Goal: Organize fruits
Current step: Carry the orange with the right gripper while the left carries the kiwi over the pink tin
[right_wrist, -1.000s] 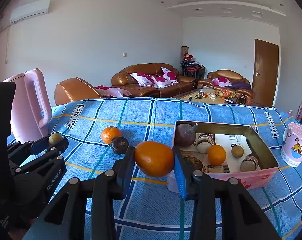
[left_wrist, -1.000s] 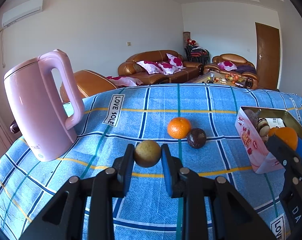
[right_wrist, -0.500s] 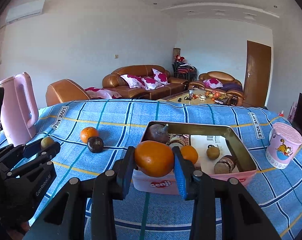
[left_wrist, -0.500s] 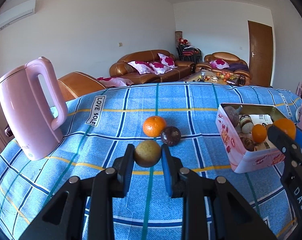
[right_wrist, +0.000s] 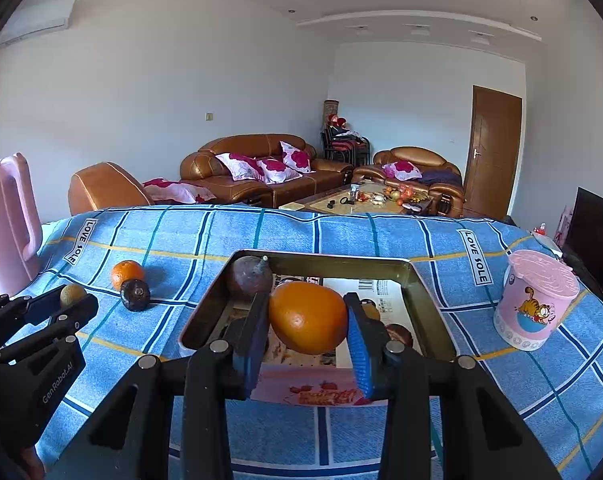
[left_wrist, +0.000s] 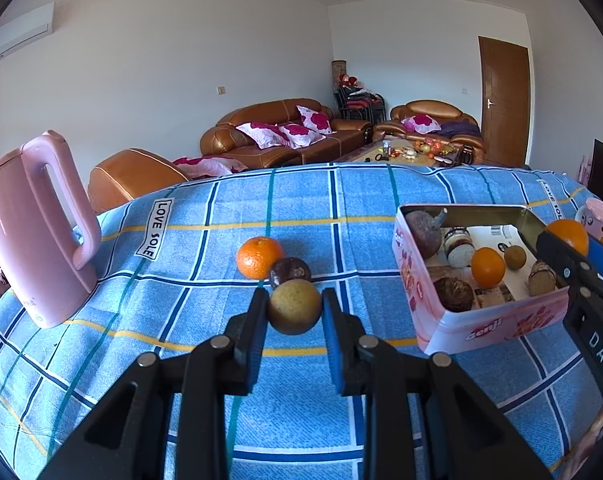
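Fruit in hand, two pieces. Left gripper (left_wrist: 294, 312) — clamped on a small brownish-green round fruit (left_wrist: 294, 306), held above the blue checked cloth (left_wrist: 181, 264). Right gripper (right_wrist: 308, 320) — closed on a large orange (right_wrist: 308, 318), held over the near end of the open pink tin (right_wrist: 205, 312).

Tin contents, seen from the left wrist: a smaller orange (left_wrist: 488, 267), a dark purplish fruit with a stem (left_wrist: 423, 233), a small greenish fruit (left_wrist: 515, 257), and several brown or jar-like items, possibly not fruit.

Loose on the cloth, left of the tin: a mandarin (left_wrist: 259, 257) touching a dark round fruit (left_wrist: 290, 272).

Also on the cloth: a pink kettle (left_wrist: 33, 232) at far left, a pink lidded cup (right_wrist: 535, 300) at right.
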Demonstrator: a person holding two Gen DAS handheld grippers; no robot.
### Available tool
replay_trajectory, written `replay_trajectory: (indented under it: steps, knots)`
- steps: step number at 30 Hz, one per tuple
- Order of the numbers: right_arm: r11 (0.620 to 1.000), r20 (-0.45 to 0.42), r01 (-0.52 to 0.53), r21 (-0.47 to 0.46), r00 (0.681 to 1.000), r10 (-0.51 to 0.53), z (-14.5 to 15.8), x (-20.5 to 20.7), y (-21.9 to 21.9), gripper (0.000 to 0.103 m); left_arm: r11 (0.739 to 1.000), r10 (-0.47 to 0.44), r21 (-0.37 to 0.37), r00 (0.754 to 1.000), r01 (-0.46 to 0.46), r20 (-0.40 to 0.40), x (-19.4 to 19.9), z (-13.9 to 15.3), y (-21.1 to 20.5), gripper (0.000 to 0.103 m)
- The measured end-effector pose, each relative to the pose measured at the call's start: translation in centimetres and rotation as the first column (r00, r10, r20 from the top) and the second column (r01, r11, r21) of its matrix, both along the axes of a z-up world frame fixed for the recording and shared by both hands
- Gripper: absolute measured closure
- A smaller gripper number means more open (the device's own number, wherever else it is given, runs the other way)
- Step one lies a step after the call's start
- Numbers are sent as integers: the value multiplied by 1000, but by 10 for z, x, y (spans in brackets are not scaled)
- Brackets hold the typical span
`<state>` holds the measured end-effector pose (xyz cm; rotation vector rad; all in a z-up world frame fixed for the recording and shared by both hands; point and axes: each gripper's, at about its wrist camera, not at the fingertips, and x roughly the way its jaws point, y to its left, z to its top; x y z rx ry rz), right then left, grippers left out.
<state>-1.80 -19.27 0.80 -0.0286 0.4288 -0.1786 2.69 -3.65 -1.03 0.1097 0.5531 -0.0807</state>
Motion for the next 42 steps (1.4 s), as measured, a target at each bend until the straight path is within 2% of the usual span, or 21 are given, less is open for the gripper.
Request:
replay_trajectory:
  steps: [14, 24, 32, 37, 42]
  knots:
    - [999, 2, 36, -8, 999, -36, 2, 2, -31, 63, 999, -45, -12, 999, 45, -2, 2, 1, -27, 75]
    - [995, 0, 100, 6, 995, -100, 2, 5, -61, 64, 997, -75, -18, 997, 75, 14, 4, 4, -46, 75]
    - [988, -5, 155, 25, 988, -155, 2, 10, -83, 64, 989, -143, -23, 990, 144, 12, 12, 9, -79, 75]
    - [983, -6, 183, 15, 983, -183, 2, 15, -89, 63, 984, -177, -33, 984, 177, 0, 23, 10, -103, 75]
    - [978, -17, 207, 23, 978, -206, 2, 24, -99, 63, 979, -200, -56, 979, 197, -45, 38, 4, -119, 75]
